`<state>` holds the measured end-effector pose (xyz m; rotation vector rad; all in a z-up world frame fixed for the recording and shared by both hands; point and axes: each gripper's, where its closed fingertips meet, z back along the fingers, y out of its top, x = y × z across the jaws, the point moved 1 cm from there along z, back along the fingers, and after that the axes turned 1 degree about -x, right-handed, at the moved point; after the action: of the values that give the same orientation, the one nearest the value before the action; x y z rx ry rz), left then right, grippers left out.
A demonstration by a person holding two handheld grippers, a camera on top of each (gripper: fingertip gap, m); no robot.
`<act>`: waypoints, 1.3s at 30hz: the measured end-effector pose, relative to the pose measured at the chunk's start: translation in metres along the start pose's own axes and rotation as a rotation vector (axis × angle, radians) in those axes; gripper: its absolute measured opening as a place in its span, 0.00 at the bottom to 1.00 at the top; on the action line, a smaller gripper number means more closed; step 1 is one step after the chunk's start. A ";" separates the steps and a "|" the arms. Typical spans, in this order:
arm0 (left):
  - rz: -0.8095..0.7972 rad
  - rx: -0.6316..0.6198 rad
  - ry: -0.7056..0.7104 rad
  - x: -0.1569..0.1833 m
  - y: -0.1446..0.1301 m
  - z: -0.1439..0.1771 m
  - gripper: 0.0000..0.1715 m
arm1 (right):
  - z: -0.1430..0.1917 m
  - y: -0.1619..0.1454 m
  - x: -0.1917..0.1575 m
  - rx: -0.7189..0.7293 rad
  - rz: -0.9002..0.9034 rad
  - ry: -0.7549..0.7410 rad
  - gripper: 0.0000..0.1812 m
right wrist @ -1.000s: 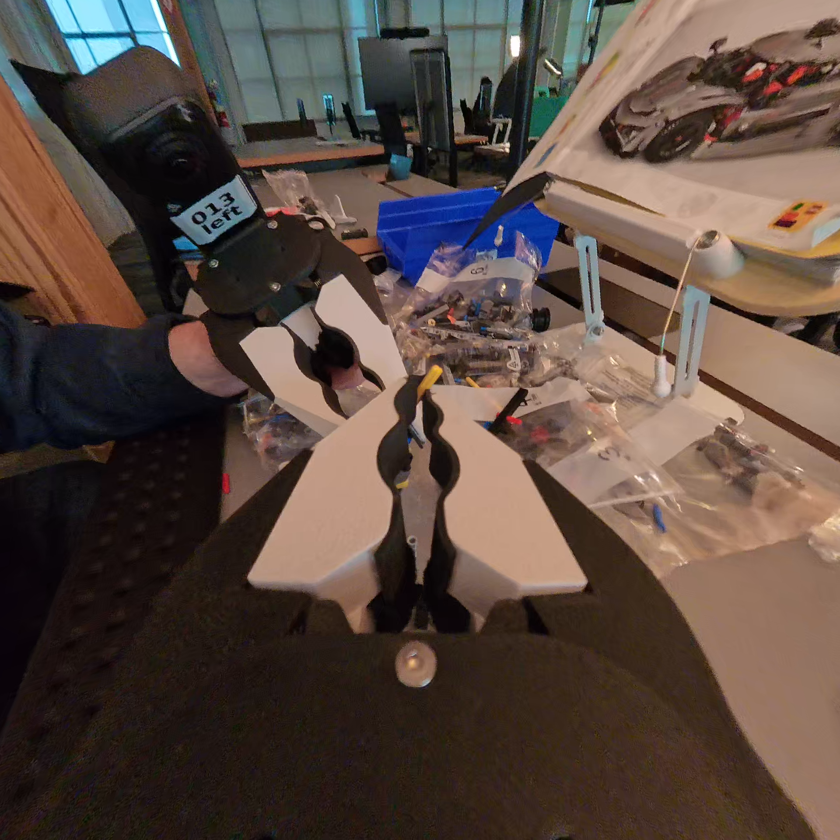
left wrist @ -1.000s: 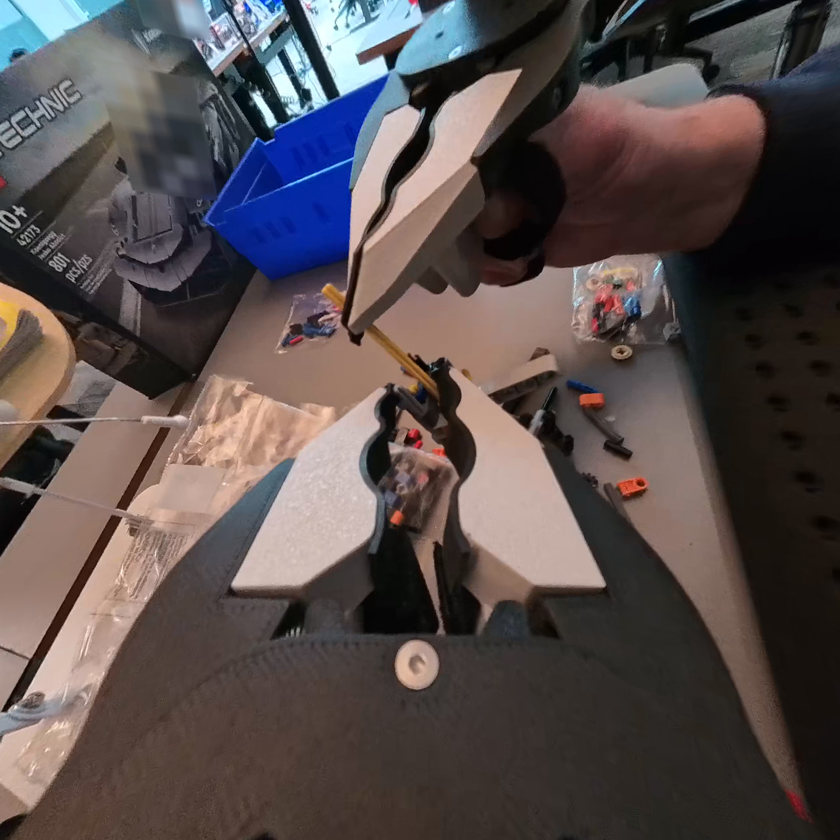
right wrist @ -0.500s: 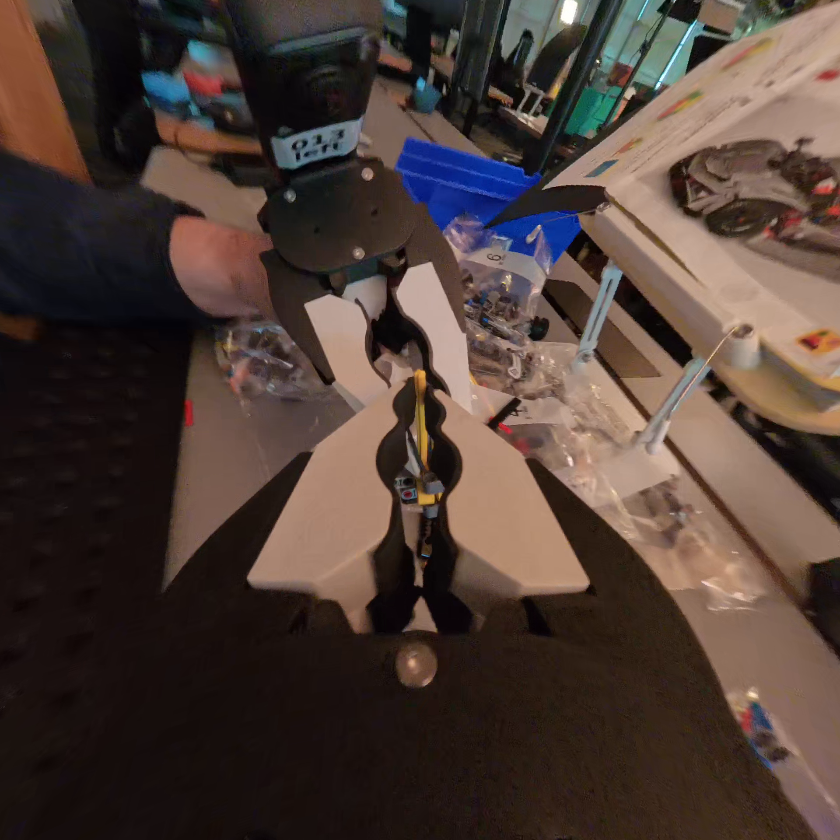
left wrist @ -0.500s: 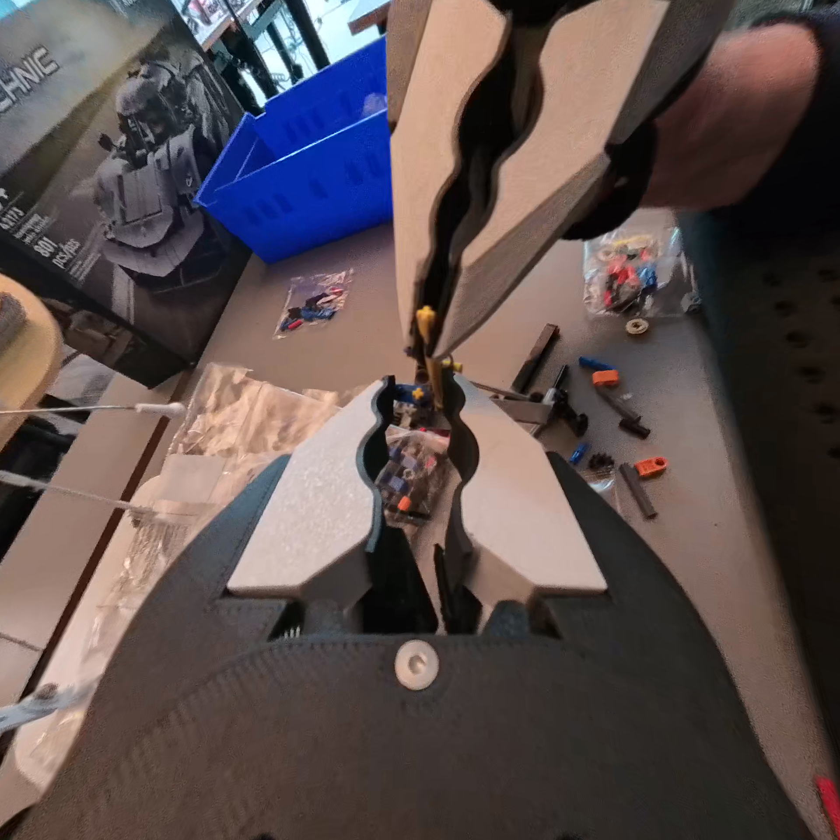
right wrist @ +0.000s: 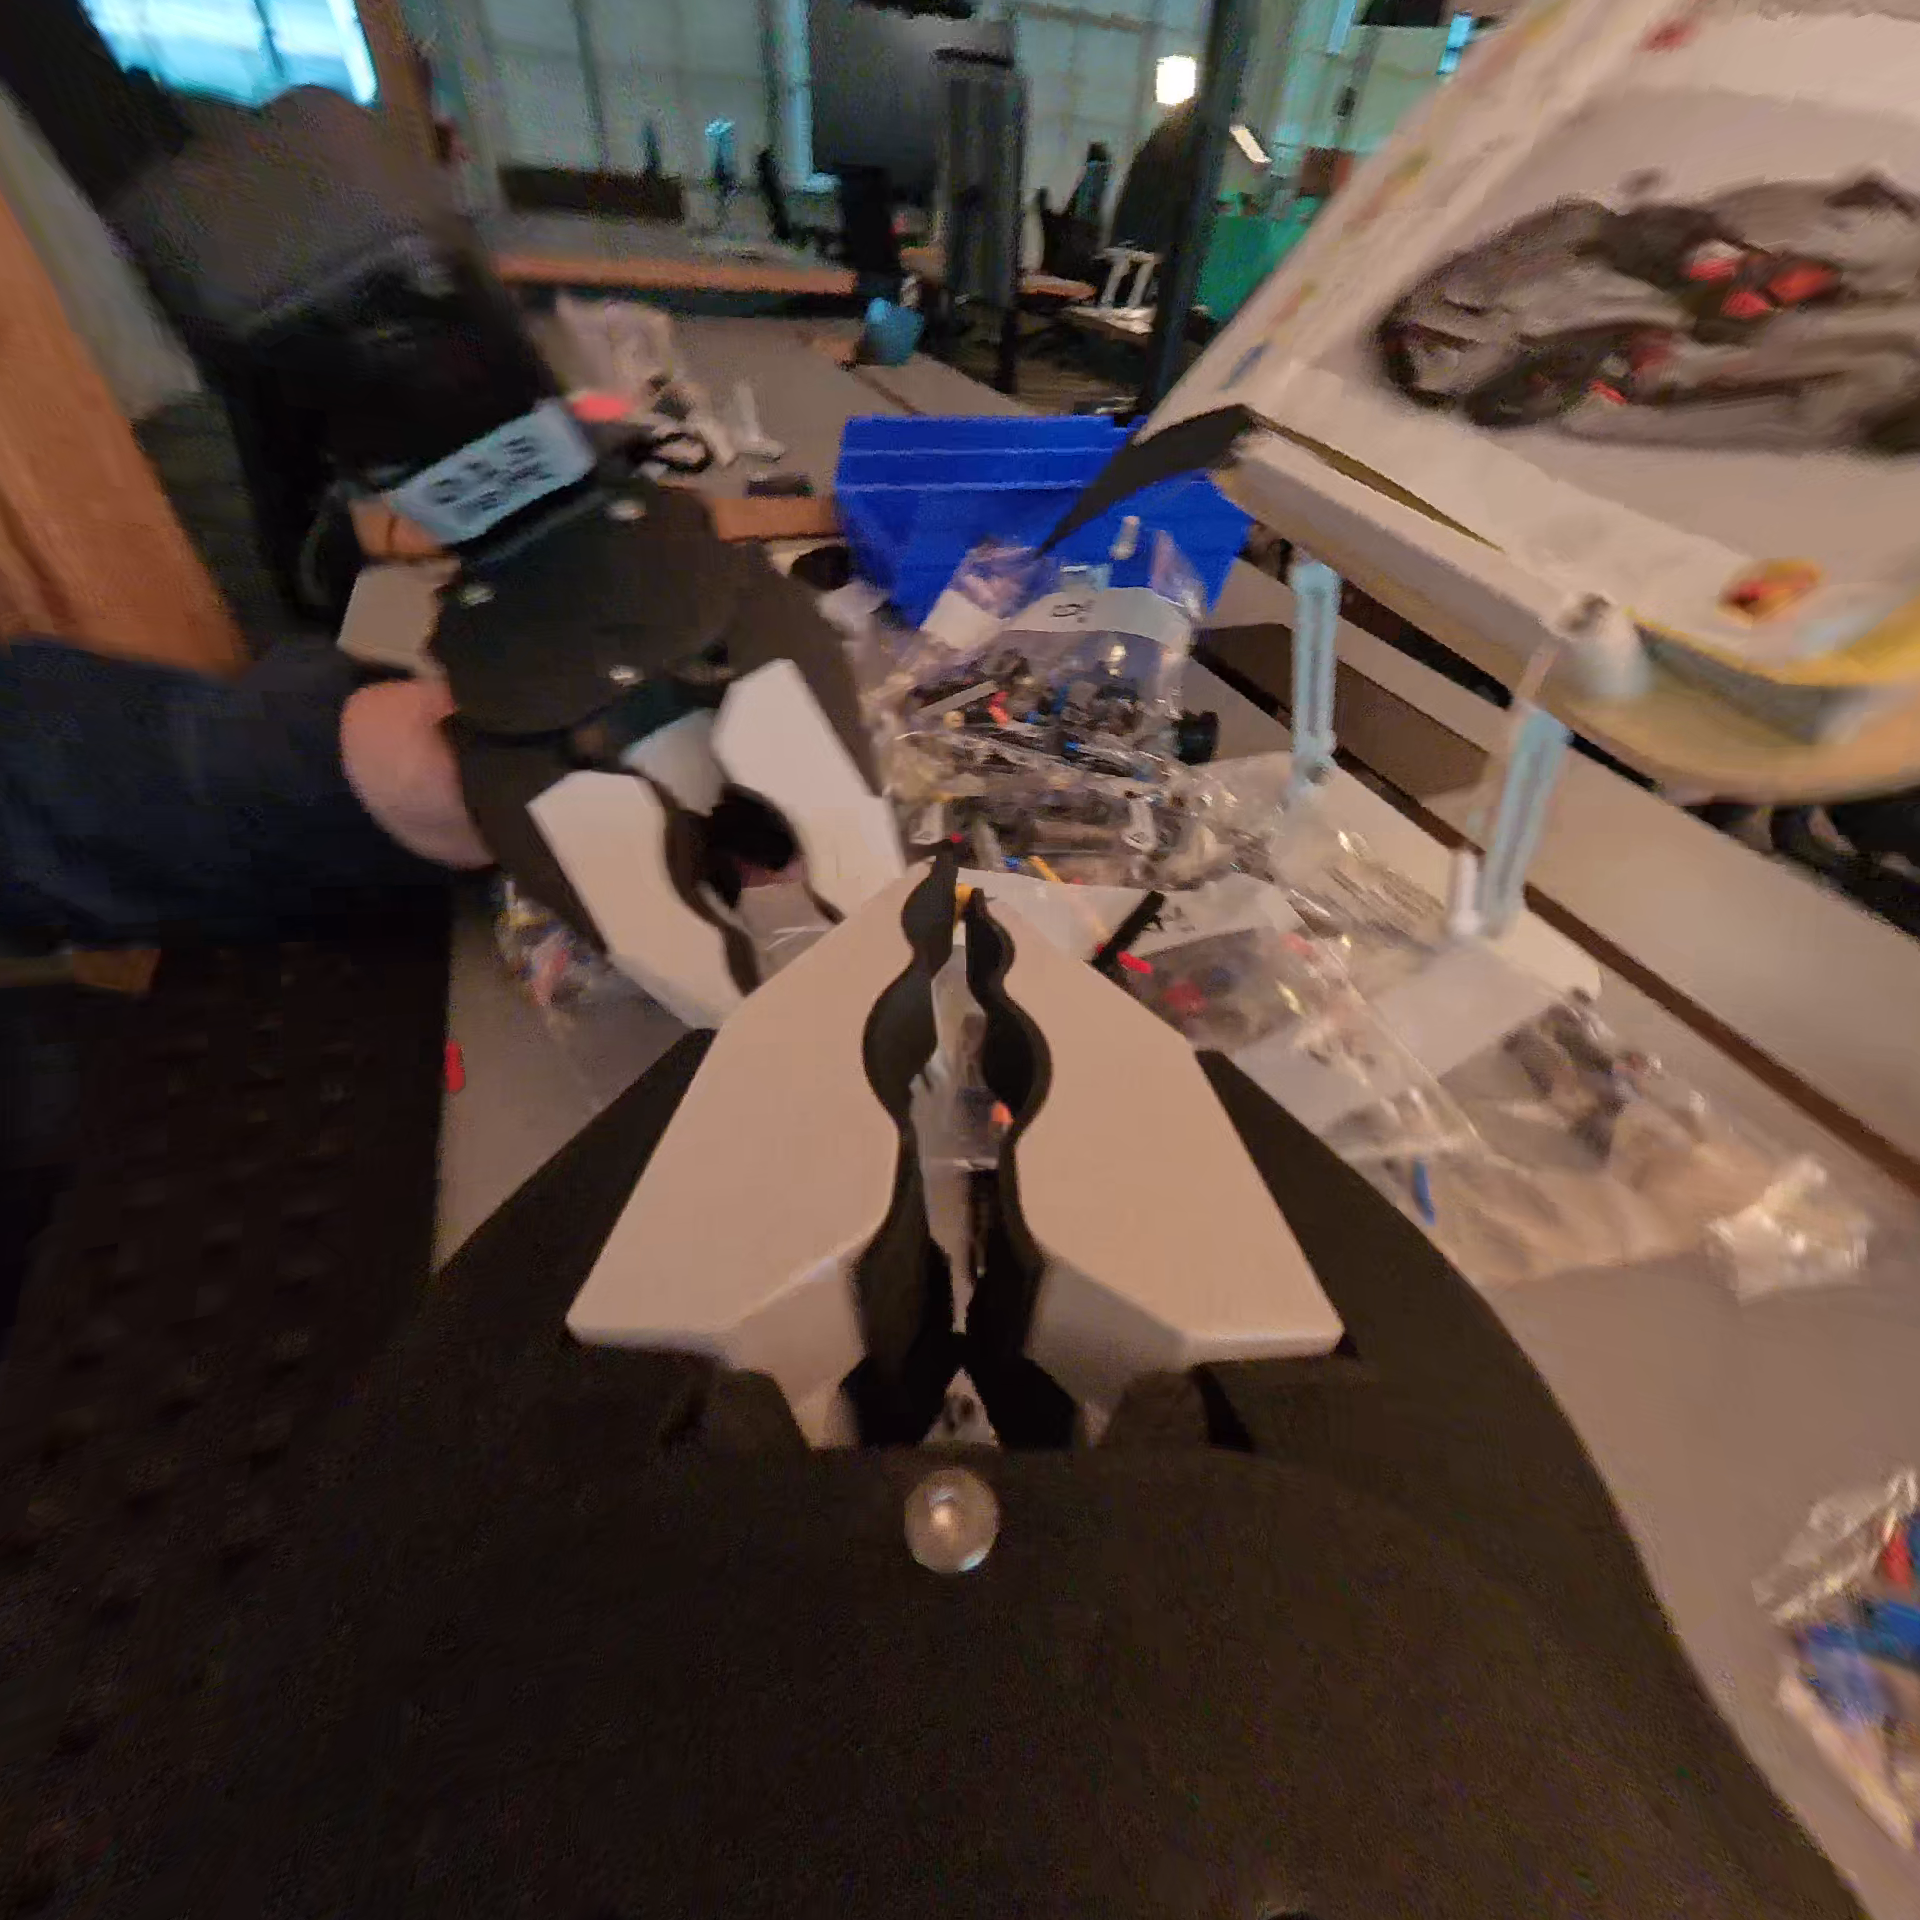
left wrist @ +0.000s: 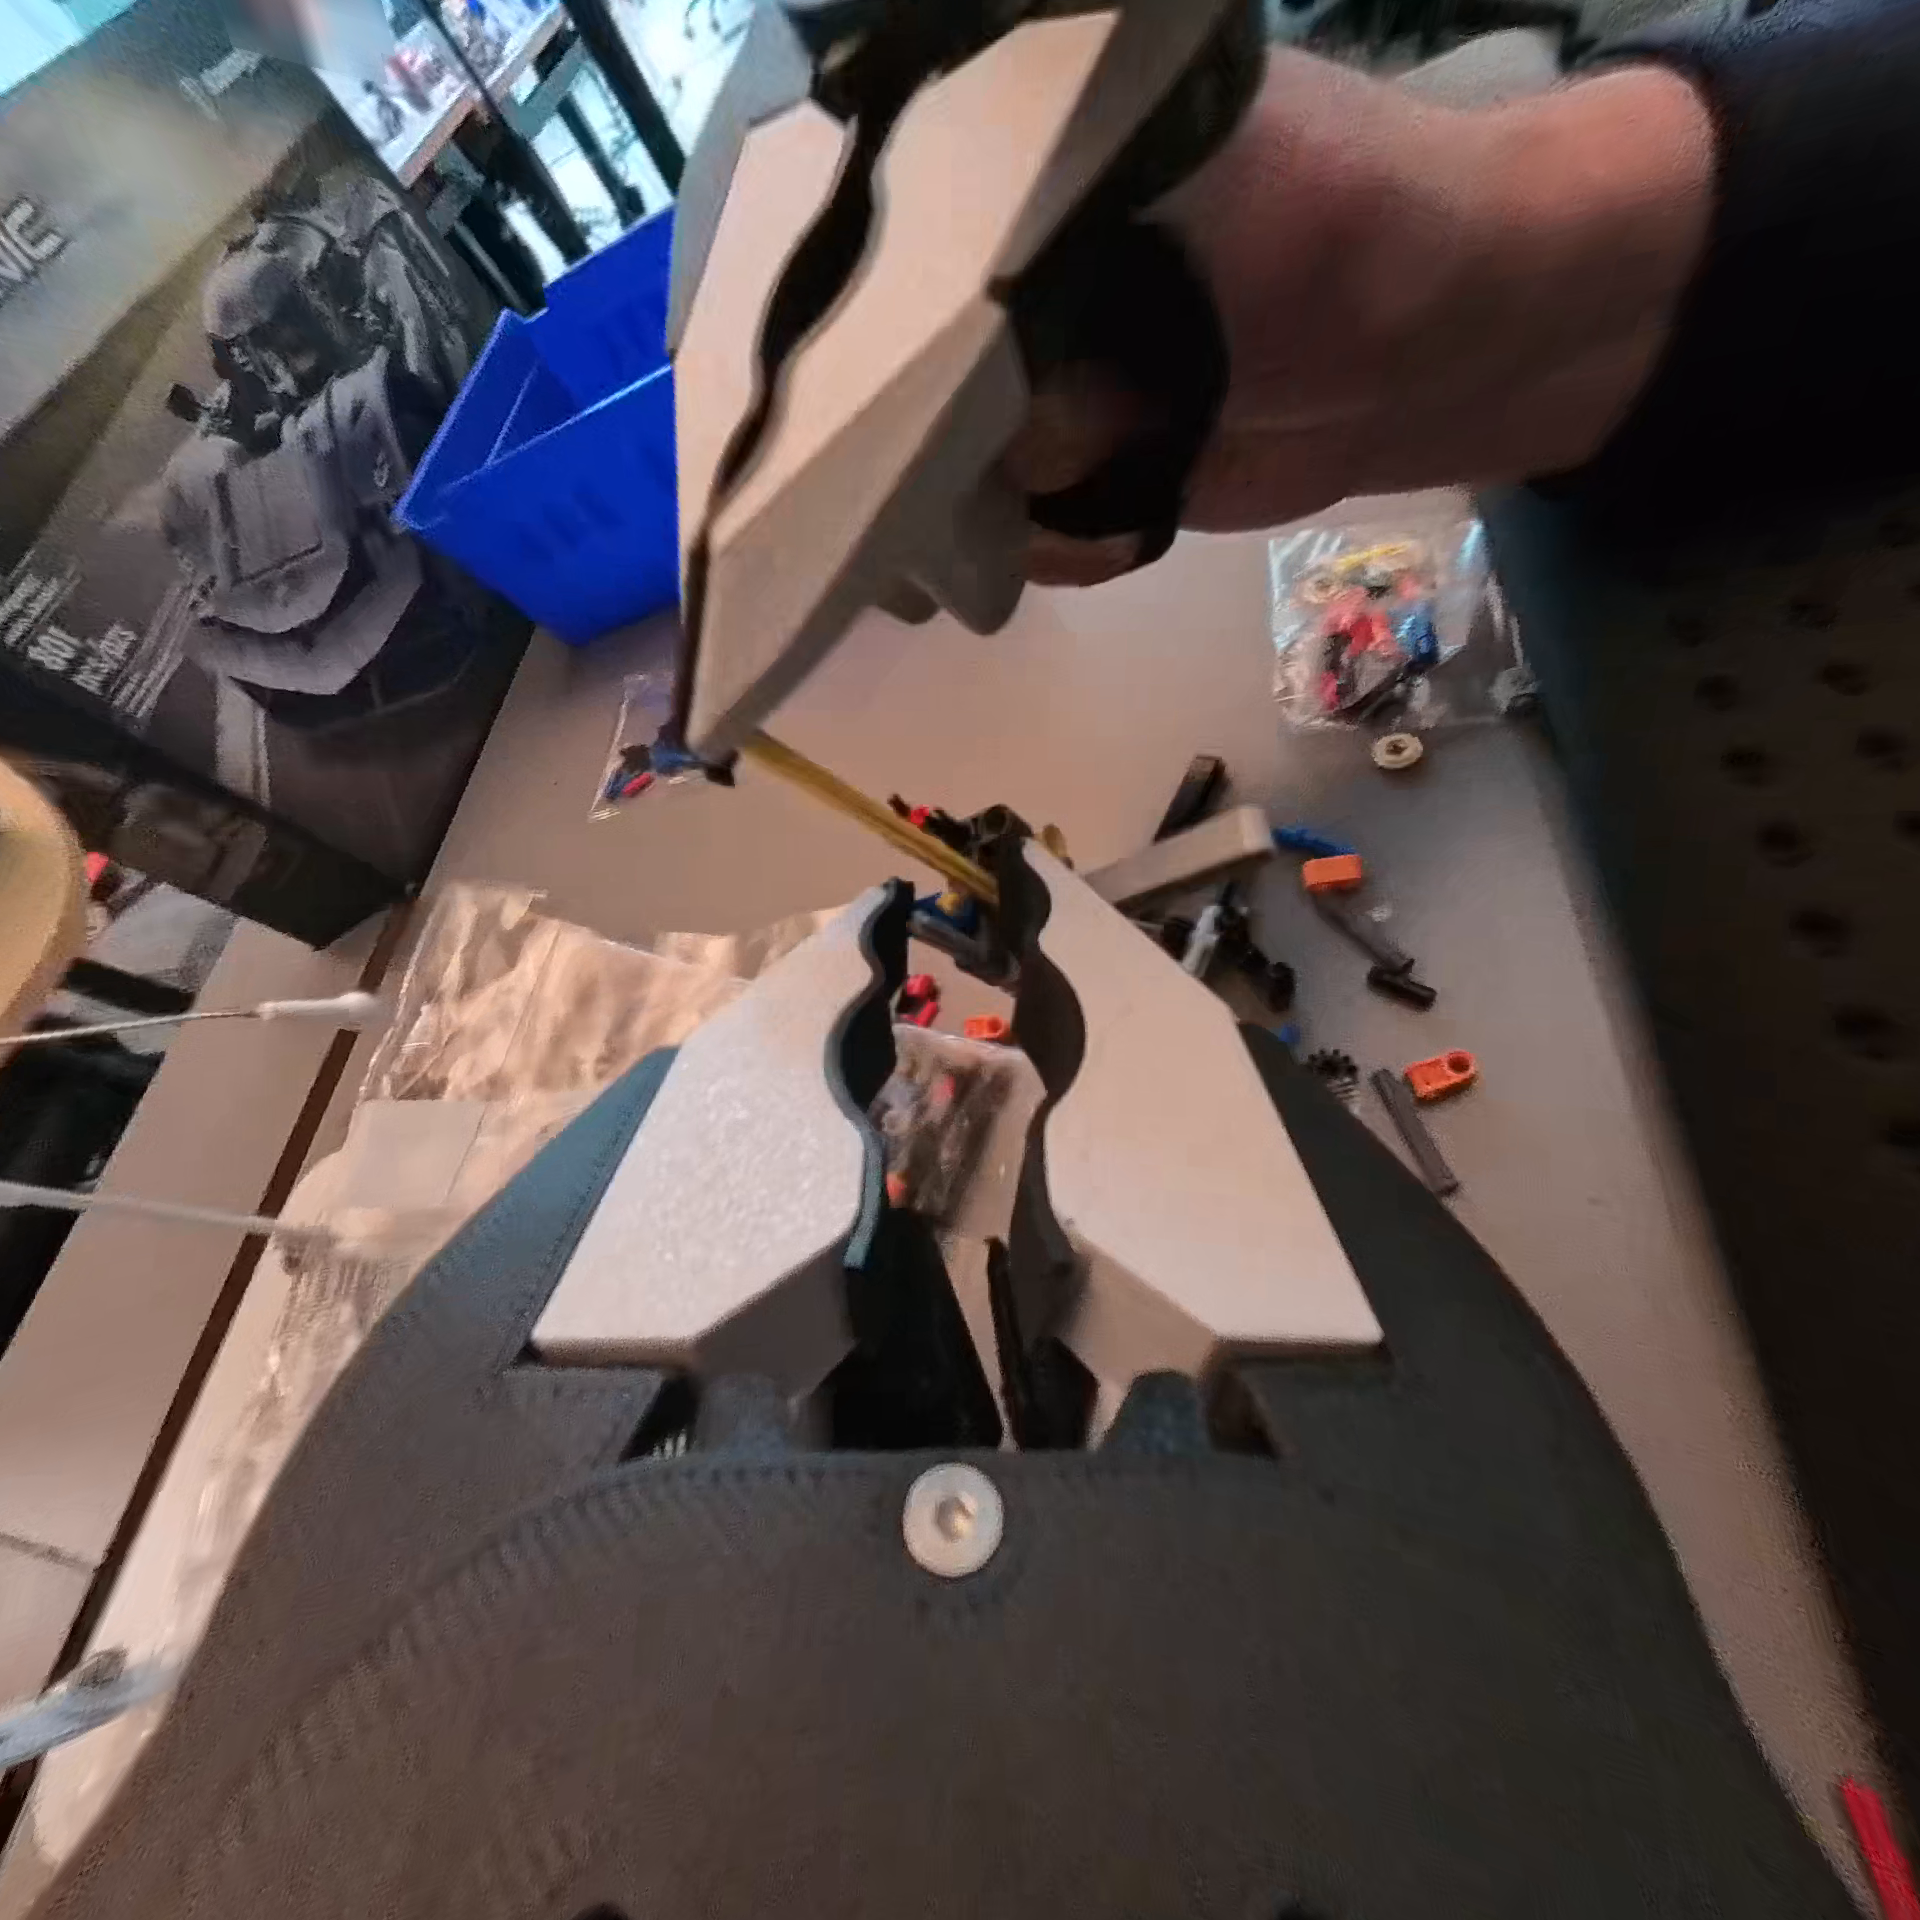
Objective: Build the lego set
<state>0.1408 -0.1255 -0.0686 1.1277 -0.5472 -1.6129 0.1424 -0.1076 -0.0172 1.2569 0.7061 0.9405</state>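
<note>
Half a second ago the right hand-held gripper (left wrist: 698, 750) hung nearly upright over the left one; now it leans off to the left and the yellow axle (left wrist: 868, 816) it carries slants down to the right instead of standing on end. Its jaws are pinched on the upper end of that axle. The lower end of the axle meets a small dark lego assembly (left wrist: 971, 909) with a bit of blue in it, which sits at the tips of the left hand-held gripper (left wrist: 951, 899). That gripper's jaws are narrowed onto the assembly, with a gap behind the tips.

Both grippers hang above the grey desk (left wrist: 1558, 1195). Loose parts lie on it to the right: orange connectors (left wrist: 1442, 1072), black pins and a grey beam (left wrist: 1184, 857). A clear bag of mixed pieces (left wrist: 1371, 623) rests farther back, and a blue bin (left wrist: 561, 488) stands beside the set's box (left wrist: 239, 436).

From the right wrist view, motion blur softens everything; a person's hand (right wrist: 410, 774) grips the left tool, and an open instruction booklet (right wrist: 1621, 343) sits on a raised stand above more bags of parts (right wrist: 1049, 717).
</note>
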 end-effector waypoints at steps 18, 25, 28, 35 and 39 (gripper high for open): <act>0.151 0.051 -0.046 -0.008 -0.011 0.003 0.02 | 0.006 -0.012 -0.014 -0.012 -0.036 0.206 0.15; 0.124 0.076 -0.048 -0.003 -0.002 0.004 0.03 | -0.010 -0.025 -0.019 -0.072 -0.017 0.198 0.00; 0.092 0.059 -0.019 -0.004 -0.003 0.000 0.10 | -0.007 -0.025 -0.012 -0.075 -0.033 0.170 0.00; 0.130 0.016 0.004 -0.007 -0.009 -0.006 0.13 | -0.009 -0.015 -0.022 -0.037 0.001 0.176 0.00; 0.116 0.028 0.046 -0.013 -0.007 -0.005 0.13 | -0.009 -0.011 -0.021 -0.042 0.053 0.111 0.00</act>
<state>0.1420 -0.1105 -0.0714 1.1305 -0.5958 -1.4808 0.1270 -0.1228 -0.0309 1.1987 0.7389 1.0703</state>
